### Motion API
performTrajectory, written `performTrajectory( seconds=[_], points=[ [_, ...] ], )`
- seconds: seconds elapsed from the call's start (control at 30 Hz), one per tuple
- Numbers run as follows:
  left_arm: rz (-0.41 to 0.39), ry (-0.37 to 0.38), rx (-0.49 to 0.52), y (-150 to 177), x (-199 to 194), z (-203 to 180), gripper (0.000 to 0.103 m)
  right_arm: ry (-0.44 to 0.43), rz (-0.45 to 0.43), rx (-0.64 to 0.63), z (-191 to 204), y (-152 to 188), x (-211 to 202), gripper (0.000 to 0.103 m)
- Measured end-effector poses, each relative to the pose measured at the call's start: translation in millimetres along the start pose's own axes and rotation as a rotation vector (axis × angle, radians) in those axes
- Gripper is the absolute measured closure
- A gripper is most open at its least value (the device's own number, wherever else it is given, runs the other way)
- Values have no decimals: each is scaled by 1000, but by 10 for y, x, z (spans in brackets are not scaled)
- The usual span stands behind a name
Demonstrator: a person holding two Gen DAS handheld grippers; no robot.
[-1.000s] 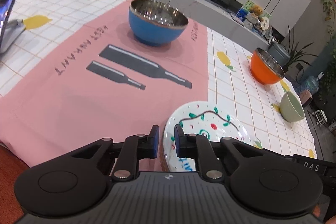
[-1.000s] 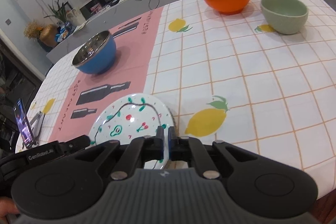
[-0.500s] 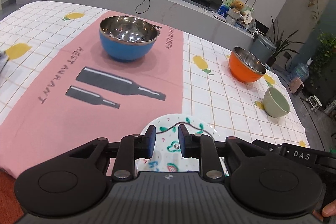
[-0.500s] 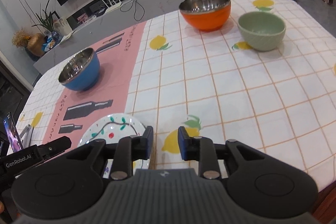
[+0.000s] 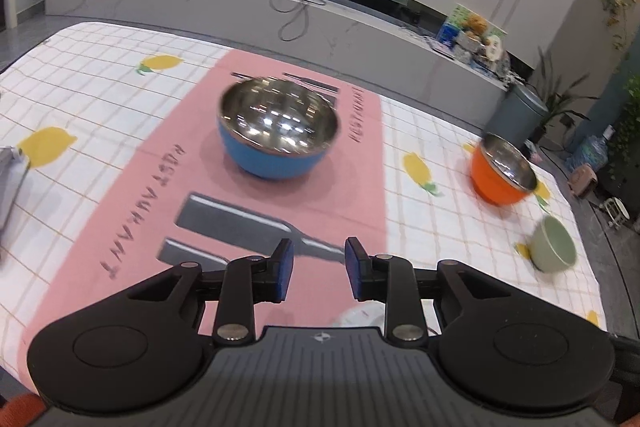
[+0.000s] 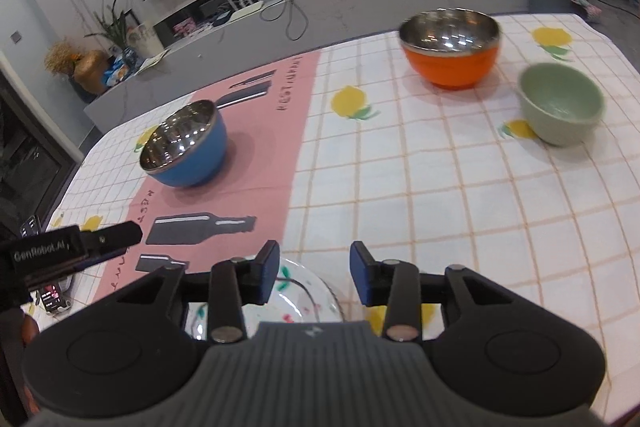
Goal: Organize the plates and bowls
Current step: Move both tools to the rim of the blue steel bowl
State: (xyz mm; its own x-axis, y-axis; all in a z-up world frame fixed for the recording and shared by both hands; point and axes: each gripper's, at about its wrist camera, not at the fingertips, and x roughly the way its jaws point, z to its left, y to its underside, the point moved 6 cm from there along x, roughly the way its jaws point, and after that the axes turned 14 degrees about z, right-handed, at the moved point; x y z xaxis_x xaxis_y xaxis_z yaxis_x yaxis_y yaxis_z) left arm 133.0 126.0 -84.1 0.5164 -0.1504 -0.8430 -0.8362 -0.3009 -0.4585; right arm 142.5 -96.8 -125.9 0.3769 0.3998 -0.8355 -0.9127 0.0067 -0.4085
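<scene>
A blue steel-lined bowl (image 5: 278,139) (image 6: 186,147) stands on the pink part of the tablecloth. An orange steel-lined bowl (image 5: 502,173) (image 6: 452,49) and a small green bowl (image 5: 554,245) (image 6: 560,105) stand on the checked part to the right. A white painted plate (image 6: 298,301) lies at the near edge, mostly hidden under my right gripper; a sliver of it shows in the left wrist view (image 5: 358,315). My left gripper (image 5: 318,271) is open and empty, above the cloth. My right gripper (image 6: 314,277) is open and empty, just above the plate.
The table (image 6: 440,211) has a white checked cloth with lemons and a pink panel. A phone (image 6: 52,297) lies at the near left edge. A grey object (image 5: 10,179) sits at the far left. A TV bench (image 5: 280,11) runs behind the table.
Both grippers have opened wide and let go of the plate. Both have lifted and pulled back, so the plate now lies mostly hidden beneath them.
</scene>
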Motion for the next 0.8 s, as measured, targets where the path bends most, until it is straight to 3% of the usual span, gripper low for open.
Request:
performTrajectory(
  seconds=[0.37, 0.47, 0.8],
  points=[
    [-18, -86, -99, -659, 173, 591, 48, 9, 50, -89, 349, -490, 386, 50],
    [-19, -103, -96, -814, 232, 678, 47, 6, 47, -96, 426, -670, 467, 44],
    [-8, -122, -61, -1194, 493, 845, 41, -25, 45, -117, 706, -1184, 799, 40]
  ],
)
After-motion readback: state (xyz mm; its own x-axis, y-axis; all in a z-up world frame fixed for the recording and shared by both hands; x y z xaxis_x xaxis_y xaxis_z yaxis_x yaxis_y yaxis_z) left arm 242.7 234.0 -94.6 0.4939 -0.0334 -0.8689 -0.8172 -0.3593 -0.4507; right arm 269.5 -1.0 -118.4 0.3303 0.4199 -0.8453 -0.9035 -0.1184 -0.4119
